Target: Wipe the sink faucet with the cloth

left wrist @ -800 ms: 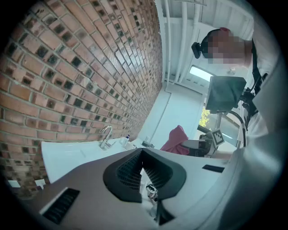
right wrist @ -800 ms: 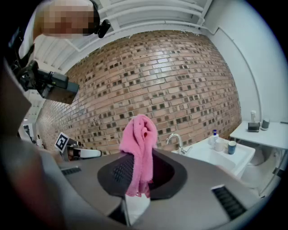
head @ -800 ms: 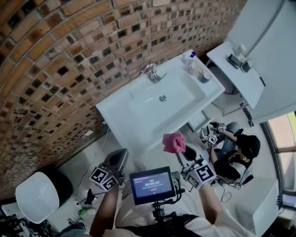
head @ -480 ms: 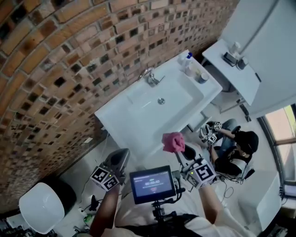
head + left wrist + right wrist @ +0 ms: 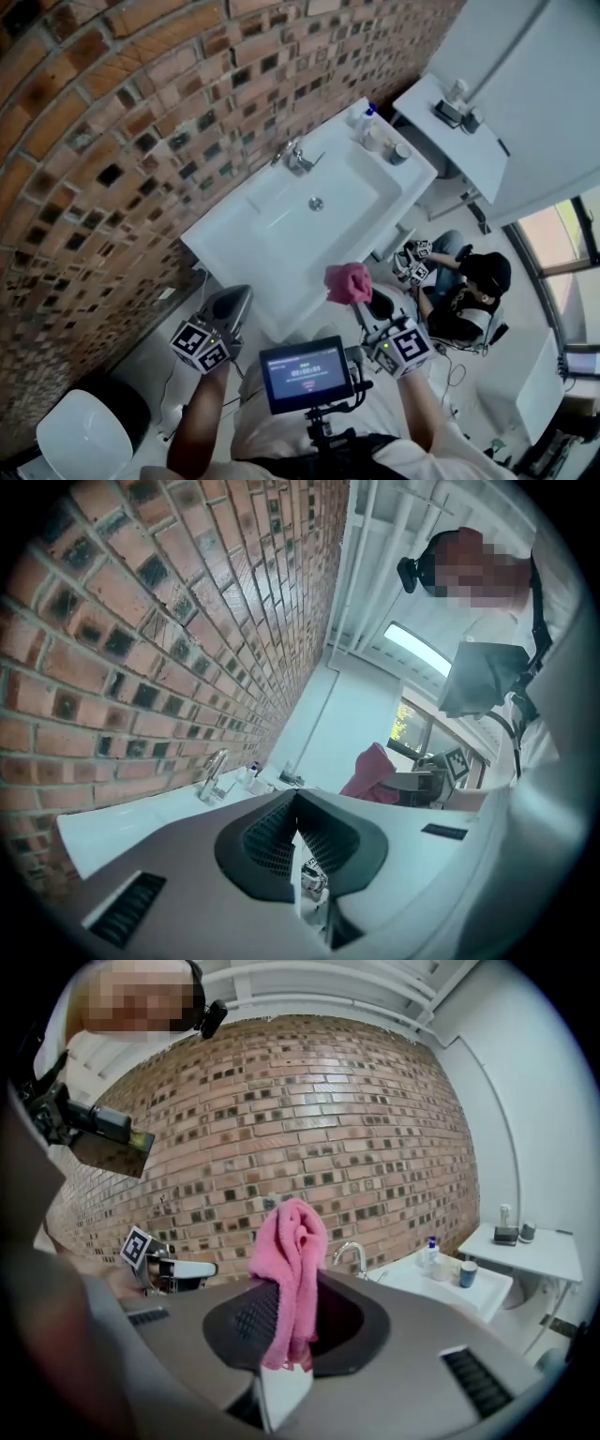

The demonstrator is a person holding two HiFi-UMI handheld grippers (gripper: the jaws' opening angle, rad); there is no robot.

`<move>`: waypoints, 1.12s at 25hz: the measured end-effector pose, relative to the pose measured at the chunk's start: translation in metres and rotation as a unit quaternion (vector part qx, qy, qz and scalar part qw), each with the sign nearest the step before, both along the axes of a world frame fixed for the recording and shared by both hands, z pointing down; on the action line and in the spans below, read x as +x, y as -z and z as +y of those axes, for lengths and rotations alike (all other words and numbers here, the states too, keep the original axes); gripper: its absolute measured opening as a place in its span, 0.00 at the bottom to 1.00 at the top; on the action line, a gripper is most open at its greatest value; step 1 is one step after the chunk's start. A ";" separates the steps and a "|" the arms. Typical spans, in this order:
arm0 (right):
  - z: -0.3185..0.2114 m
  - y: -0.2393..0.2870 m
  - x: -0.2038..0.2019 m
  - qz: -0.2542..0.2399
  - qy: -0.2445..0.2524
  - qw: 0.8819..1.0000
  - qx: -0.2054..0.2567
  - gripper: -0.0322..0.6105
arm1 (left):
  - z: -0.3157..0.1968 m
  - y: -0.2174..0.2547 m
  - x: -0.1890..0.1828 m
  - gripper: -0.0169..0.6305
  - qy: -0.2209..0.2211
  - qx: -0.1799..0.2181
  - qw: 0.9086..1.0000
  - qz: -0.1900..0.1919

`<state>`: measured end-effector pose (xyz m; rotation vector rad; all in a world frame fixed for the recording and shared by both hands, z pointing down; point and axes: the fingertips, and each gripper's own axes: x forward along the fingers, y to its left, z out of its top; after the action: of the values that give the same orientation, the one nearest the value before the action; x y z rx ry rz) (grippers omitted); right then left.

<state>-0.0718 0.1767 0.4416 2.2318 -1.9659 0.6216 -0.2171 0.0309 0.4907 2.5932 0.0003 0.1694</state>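
Note:
A pink cloth [image 5: 349, 282] sticks up from my right gripper [image 5: 367, 302], which is shut on it; the right gripper view shows the cloth [image 5: 292, 1274] pinched between the dark pads. The chrome faucet [image 5: 294, 157] stands at the back of the white sink [image 5: 281, 239], against the brick wall, well ahead of both grippers. It also shows small in the right gripper view as the faucet [image 5: 352, 1255] and in the left gripper view as the faucet [image 5: 214, 773]. My left gripper [image 5: 230, 306] is shut with nothing in it, just off the sink's near left corner.
A soap bottle [image 5: 361, 118] and small cups [image 5: 397, 153] stand at the sink's right end. A white shelf [image 5: 450, 136] with small items lies further right. A seated person [image 5: 464, 300] with grippers is at the right, on the floor. A white toilet [image 5: 84, 436] is at lower left.
The head view has shifted, so the sink and faucet sit slightly left and lower in frame. My left gripper has moved a little left. The right gripper still holds the cloth.

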 end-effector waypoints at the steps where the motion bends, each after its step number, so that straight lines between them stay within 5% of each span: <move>1: -0.002 0.000 -0.001 0.002 -0.001 1.000 -0.004 0.16 | -0.003 -0.001 0.001 0.02 -0.003 0.001 1.000 0.000; 13: -0.050 -0.022 0.032 0.003 0.061 0.998 -0.021 0.16 | -0.006 -0.020 0.031 0.02 0.025 -0.022 0.999 -0.020; 22: -0.118 -0.063 0.116 -0.004 0.127 0.991 -0.047 0.16 | -0.043 -0.016 0.073 0.02 0.118 -0.026 0.991 -0.062; 28: -0.168 -0.142 0.180 0.025 0.155 0.984 -0.082 0.16 | -0.060 -0.011 0.120 0.02 0.132 -0.018 0.987 -0.084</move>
<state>0.1079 0.0090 0.5832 1.7797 -2.0927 0.6504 -0.0971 -0.0294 0.5020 2.5056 -0.3961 0.2861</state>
